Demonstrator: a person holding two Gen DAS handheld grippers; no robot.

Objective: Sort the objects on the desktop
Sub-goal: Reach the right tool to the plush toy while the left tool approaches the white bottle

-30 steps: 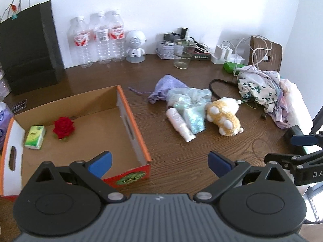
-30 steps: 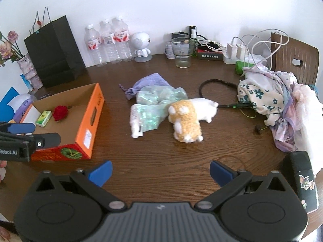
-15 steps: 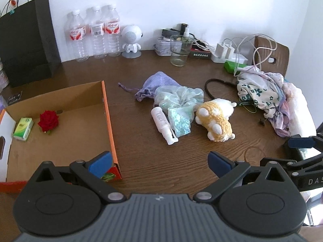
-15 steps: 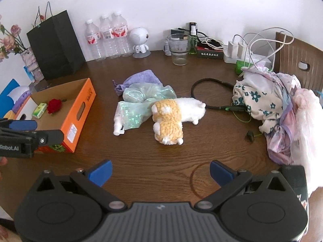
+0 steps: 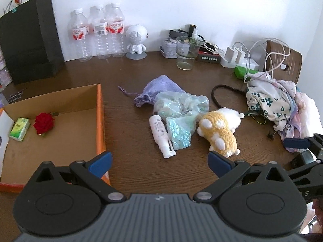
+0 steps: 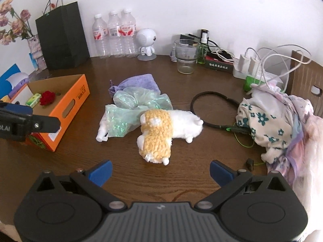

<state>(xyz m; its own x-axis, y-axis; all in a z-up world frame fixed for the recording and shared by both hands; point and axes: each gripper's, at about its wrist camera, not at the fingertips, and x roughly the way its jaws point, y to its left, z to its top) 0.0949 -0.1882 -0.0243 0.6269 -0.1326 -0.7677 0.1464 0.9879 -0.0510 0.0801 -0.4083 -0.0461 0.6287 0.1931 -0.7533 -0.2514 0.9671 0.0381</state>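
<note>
- Left wrist view: the left claw hangs above the brown counter with its blue-tipped fingers spread wide and nothing between them.
- Just ahead of that claw lies a white bottle, touching a shimmery green bag; a purple drawstring pouch lies beyond the bag.
- Ahead and to the claw's right, a yellow-and-white plush toy rests on its side against the green bag.
- To the claw's left sits an orange cardboard box holding a red rose and a small green packet (the two lie near each other at the far end).
- Right wrist view: the right claw is likewise spread wide and empty, with the plush toy just ahead of it between the finger lines.
- To that claw's right is a heap of floral clothes; a black looped cable lies between heap and toy.
- Far ahead by the wall: three water bottles, a white robot figurine, a glass cup.
</note>
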